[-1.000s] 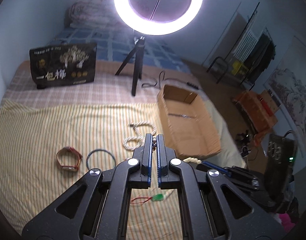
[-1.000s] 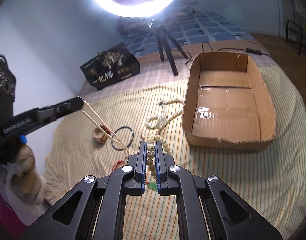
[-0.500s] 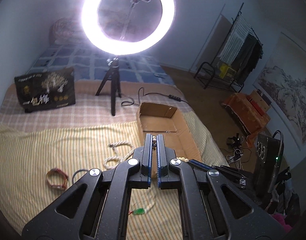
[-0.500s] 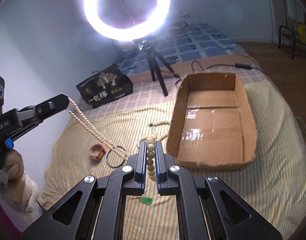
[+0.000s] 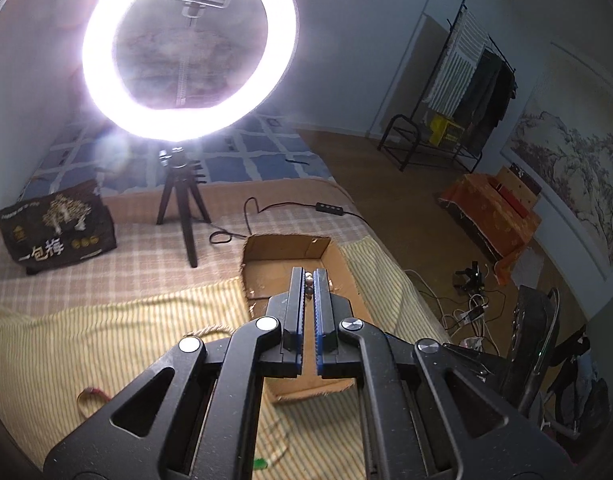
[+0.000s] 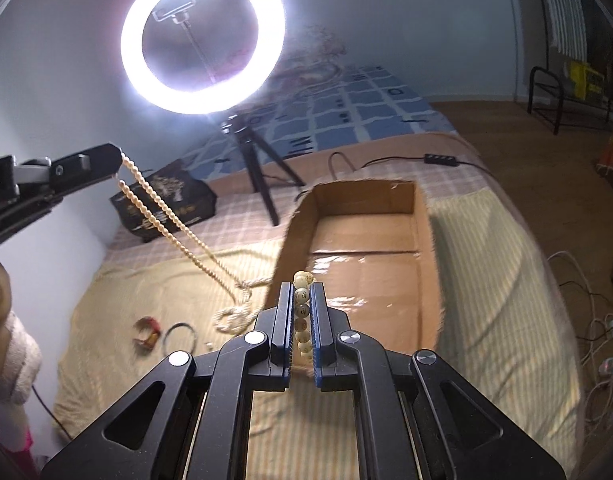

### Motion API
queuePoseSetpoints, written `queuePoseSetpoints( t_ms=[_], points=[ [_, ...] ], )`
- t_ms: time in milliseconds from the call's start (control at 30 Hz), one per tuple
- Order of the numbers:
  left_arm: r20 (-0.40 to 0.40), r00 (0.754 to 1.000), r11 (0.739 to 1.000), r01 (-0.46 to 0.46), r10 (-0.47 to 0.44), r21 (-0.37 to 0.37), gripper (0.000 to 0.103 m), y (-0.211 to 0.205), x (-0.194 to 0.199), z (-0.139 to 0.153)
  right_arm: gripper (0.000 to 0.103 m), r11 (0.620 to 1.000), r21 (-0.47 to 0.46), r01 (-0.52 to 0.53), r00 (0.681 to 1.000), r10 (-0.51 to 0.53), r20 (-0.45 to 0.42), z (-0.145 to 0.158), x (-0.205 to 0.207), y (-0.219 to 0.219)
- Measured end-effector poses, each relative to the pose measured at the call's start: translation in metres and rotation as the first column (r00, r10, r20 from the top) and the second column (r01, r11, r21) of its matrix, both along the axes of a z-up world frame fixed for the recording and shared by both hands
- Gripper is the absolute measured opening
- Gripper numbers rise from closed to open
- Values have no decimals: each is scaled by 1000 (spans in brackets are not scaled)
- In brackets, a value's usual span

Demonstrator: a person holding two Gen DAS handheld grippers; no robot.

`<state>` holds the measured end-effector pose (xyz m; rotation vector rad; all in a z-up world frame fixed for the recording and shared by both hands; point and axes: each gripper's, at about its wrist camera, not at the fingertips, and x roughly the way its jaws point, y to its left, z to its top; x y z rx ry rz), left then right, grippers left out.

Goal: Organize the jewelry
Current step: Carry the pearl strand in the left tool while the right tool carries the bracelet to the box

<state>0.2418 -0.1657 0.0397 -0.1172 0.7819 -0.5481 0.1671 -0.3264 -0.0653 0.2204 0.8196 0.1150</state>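
My left gripper [image 5: 309,276] is shut on one end of a long pearl necklace [image 6: 162,212], whose beads show between its tips; it also shows in the right wrist view [image 6: 116,160], raised high. The doubled strand slopes down to my right gripper [image 6: 302,286], which is shut on a string of larger cream beads [image 6: 301,312]. Both are lifted above the bed beside the open cardboard box [image 6: 422,216], seen too in the left wrist view [image 5: 258,252]. A twisted rope necklace [image 6: 234,316], a red bracelet [image 6: 146,330] and a dark bangle [image 6: 180,338] lie on the striped blanket.
A ring light on a black tripod [image 5: 182,204] stands behind the box, its cable [image 5: 282,208] trailing across the bed. A black printed bag [image 5: 58,224] stands at the back left. A small green pendant [image 5: 260,462] lies on the blanket. The bed edge drops off on the right.
Both grippers have risen and tilted up, carrying the necklace higher and closer to the box. The strand between them is now stretched longer.
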Motion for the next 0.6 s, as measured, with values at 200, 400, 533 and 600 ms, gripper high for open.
queuePoseSetpoints(
  t_ms=[200, 400, 533, 600],
  points=[
    [-15, 1000, 1000, 9, -9, 14, 1, -30, 18, -13, 6, 999, -37, 16, 1000, -17, -22, -11, 10, -11],
    [-55, 998, 999, 1, 2, 41, 1, -46, 36, -44, 6, 998, -62, 19, 998, -23, -59, -29, 18, -16],
    [-88, 996, 997, -2, 9, 76, 1, -54, 44, -69, 6, 997, -72, 27, 995, -34, -92, -44, 22, -22],
    [-104, 994, 996, -4, 13, 88, 1, -57, 49, -81, 6, 997, -75, 32, 993, -40, -110, -52, 24, -25]
  ],
)
